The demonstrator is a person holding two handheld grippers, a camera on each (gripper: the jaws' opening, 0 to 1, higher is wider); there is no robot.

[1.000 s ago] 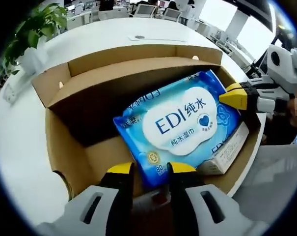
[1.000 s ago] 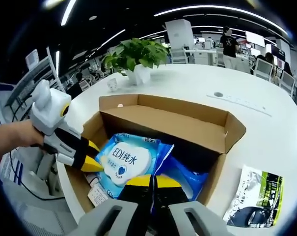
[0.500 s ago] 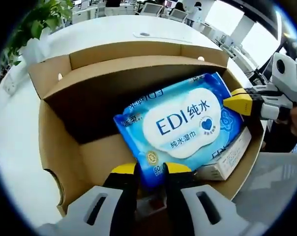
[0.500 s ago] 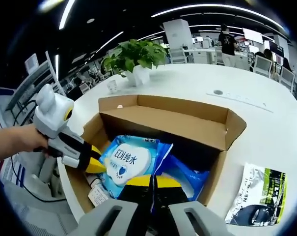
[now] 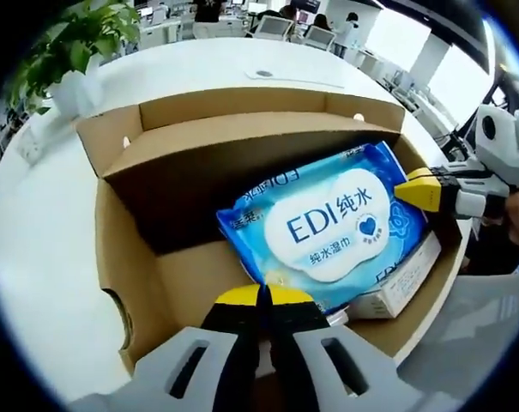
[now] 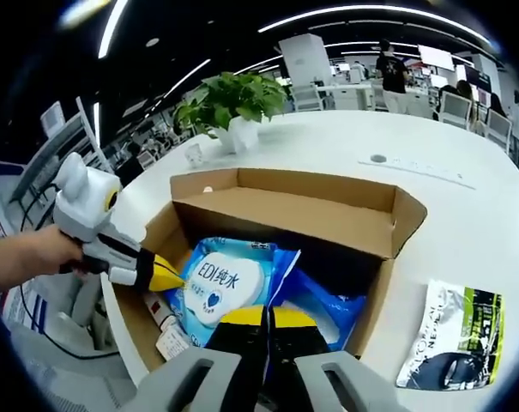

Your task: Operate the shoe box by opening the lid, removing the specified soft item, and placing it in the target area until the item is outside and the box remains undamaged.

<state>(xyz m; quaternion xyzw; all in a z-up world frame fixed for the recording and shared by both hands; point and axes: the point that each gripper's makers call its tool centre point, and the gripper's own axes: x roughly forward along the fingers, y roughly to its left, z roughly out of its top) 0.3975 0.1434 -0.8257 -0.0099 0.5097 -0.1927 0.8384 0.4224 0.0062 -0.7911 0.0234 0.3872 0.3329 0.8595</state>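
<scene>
The brown shoe box [image 5: 126,257] [image 6: 388,257] lies open on a white table, its lid flap [image 5: 242,107] [image 6: 285,184] standing at the far side. Inside lies a blue and white wet-wipes pack [image 5: 328,227] [image 6: 220,279], tilted up. My left gripper [image 5: 265,299] [image 6: 166,276] is shut on the pack's near edge. My right gripper [image 6: 266,319] [image 5: 418,187] is shut on the opposite edge. A second blue pack [image 6: 328,309] lies beneath it.
A small white carton [image 5: 396,287] [image 6: 169,342] rests in the box under the pack. On the table to the right lies a green and black packet [image 6: 452,335]. A potted plant [image 5: 70,43] [image 6: 233,99] stands at the far edge. Desks and people fill the office behind.
My left gripper's jaws, apart around the pack's near edge before, have closed on it. The right gripper has kept its hold on the other edge.
</scene>
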